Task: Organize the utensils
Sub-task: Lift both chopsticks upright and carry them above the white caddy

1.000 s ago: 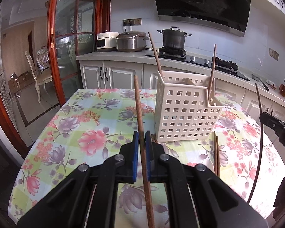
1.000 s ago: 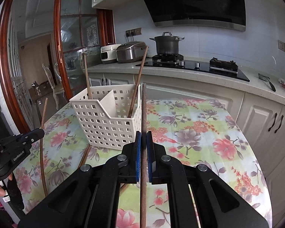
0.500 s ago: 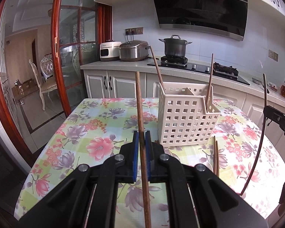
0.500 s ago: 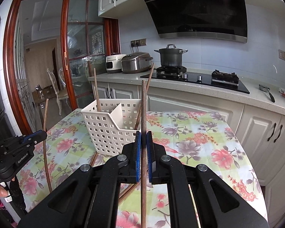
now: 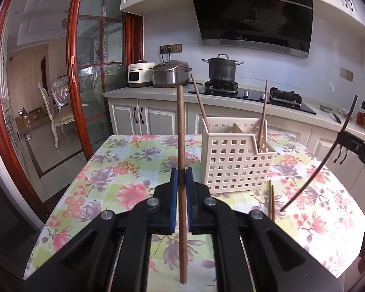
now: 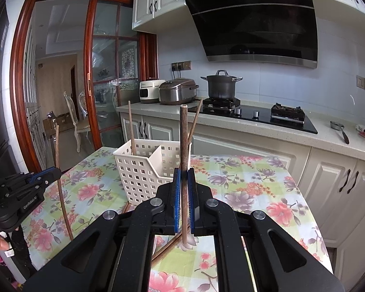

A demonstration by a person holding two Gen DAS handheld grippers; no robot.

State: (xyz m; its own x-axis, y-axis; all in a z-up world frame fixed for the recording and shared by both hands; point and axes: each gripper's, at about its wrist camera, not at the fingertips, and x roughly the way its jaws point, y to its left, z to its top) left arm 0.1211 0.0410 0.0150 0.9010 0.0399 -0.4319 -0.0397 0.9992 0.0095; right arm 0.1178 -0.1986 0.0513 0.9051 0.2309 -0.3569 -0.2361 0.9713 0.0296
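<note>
My left gripper [image 5: 180, 175] is shut on a brown wooden chopstick [image 5: 181, 146], held upright above the table. My right gripper [image 6: 184, 175] is shut on another brown chopstick [image 6: 184, 141], also upright. A cream perforated utensil basket [image 5: 233, 160] stands on the flowered tablecloth [image 5: 114, 170]; two chopsticks lean inside it. In the right wrist view the basket [image 6: 143, 170] sits just left of my right gripper. Two more chopsticks [image 5: 271, 199] lie on the cloth by the basket. Each gripper shows at the edge of the other's view, the right [image 5: 352, 143] and the left [image 6: 36, 177].
A counter [image 5: 231, 99] behind the table holds a rice cooker [image 5: 170, 74], a white appliance and a pot [image 5: 222, 69] on the hob. A red-framed glass door [image 5: 95, 73] and a chair stand left. The table edge runs along the left.
Both grippers have risen and pulled back from the table with their chopsticks; the basket looks smaller and lower in both views. Both chopsticks stay clamped.
</note>
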